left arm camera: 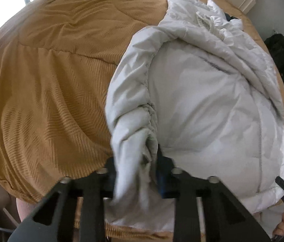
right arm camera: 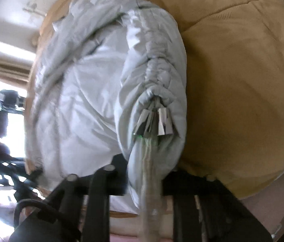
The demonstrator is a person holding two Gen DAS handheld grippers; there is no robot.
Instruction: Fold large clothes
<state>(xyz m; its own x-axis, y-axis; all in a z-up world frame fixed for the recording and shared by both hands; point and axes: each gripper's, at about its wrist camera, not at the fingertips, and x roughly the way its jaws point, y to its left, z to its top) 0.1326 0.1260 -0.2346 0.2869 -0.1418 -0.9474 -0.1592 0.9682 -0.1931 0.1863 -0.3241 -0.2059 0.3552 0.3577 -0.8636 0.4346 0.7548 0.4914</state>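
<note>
1. A bed carries everything; it is covered by a mustard-brown quilted bedspread (left arm camera: 47, 84) with a fine ribbed weave and stitched seams.
2. The bedspread is rumpled into soft folds (most plainly toward the far side).
3. A pale grey-white puffer jacket (left arm camera: 198, 104) lies directly on the bedspread, bunched, its gathered sleeve (right arm camera: 158, 76) along one side.

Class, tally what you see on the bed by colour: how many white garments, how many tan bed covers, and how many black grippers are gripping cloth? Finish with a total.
White puffer jacket: 1
Tan bed cover: 1
Black grippers pinching the jacket: 2, the left gripper and the right gripper
Total: 4
</note>
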